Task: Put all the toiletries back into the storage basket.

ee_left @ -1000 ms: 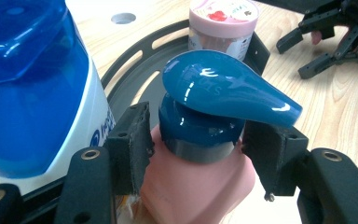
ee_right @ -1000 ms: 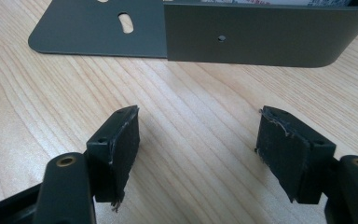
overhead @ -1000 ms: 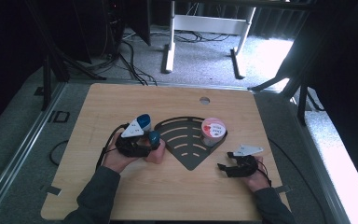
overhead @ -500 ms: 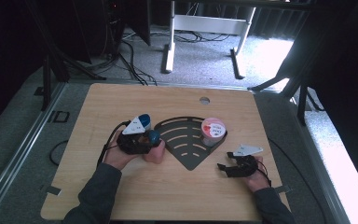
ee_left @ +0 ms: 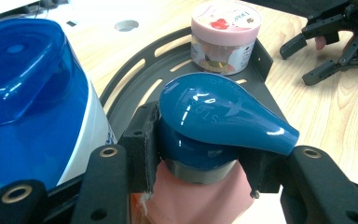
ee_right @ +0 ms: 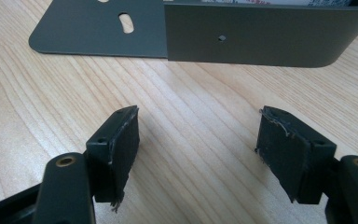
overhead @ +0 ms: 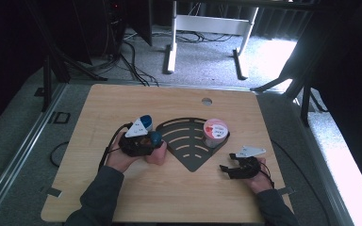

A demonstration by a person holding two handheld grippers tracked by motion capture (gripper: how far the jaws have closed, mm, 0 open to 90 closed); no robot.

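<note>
Wooden counter [overhead: 169, 188]: left gripper [ee_left: 200, 163] fingers, just closing, pinch the pink pump bottle [ee_left: 200, 196] (teal cap); right gripper [ee_right: 198, 154] fingers spread, idle. Next, probably: lift onto the dark tray [overhead: 188, 157].

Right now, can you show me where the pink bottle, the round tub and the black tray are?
Pink bottle [ee_left: 200, 198], left gripper view, on its pink body under the blue cap.
Round tub [ee_left: 224, 16], left gripper view, on its pink lid.
Black tray [overhead: 188, 157], high view, on its bare slotted floor.
</note>
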